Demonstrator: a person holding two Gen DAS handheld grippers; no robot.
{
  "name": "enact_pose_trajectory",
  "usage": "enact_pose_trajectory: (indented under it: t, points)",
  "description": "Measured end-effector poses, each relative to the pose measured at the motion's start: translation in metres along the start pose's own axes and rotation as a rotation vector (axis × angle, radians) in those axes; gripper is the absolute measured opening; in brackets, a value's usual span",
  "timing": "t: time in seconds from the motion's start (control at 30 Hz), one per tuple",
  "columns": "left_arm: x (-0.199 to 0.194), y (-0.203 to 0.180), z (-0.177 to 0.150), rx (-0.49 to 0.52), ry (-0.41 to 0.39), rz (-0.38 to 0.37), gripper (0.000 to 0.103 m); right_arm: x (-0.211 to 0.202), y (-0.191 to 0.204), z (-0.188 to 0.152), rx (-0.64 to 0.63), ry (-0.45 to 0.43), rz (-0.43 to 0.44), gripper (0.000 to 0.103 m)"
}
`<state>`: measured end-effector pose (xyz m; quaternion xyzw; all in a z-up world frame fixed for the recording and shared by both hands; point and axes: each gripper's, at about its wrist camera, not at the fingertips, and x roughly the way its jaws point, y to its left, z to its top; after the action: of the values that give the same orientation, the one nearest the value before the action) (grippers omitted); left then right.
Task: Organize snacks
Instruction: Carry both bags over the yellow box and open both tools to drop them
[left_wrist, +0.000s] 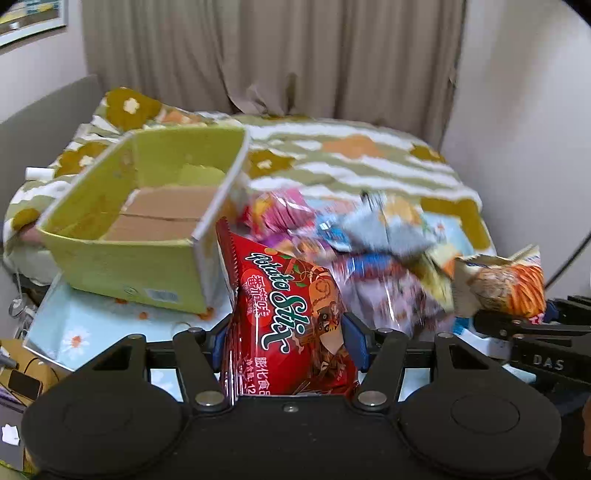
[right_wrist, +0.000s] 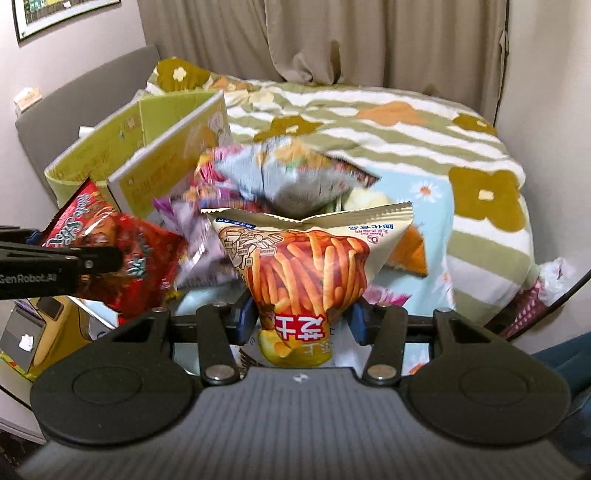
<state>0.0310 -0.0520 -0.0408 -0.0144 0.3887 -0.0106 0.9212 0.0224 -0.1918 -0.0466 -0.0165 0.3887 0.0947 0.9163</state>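
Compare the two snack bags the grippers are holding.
The red Potato Stix bag is red with white lettering; the fries bag is cream with orange fries pictured. The red bag sits in the left gripper, the fries bag in the right gripper, its print upside down. Both are clamped at one end, sealed and puffy.

Left gripper (left_wrist: 288, 341), lower centre of its own view: blue-padded fingers (left_wrist: 218, 341) closed against both sides of a red bag (left_wrist: 288, 317), held upright. Right gripper (right_wrist: 299, 319), lower centre of its view: fingers (right_wrist: 245, 317) closed on a fries bag (right_wrist: 310, 273). Each gripper also appears at the other view's edge: right one at right (left_wrist: 532, 321), left one at left (right_wrist: 62, 258).
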Motion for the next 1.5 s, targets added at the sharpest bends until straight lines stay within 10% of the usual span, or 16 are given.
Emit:
enact_pose_trajectory:
  t: [0.7,1.37,1.5]
  points:
    - [0.006,0.121,0.114,-0.018,-0.211,0.07,0.064,0.023,0.087,0.155,-0.111,-0.139,0.106,0.064]
    - [0.191,0.258,0.222,0.066,-0.015,-0.126,0.065,0.204,0.225,0.274,0.103,-0.002,0.009,0.064]
    - [0.211,0.261,0.225,0.088,0.005,-0.131,0.093,0.227,0.229,0.277,0.133,0.031,-0.015,0.064]
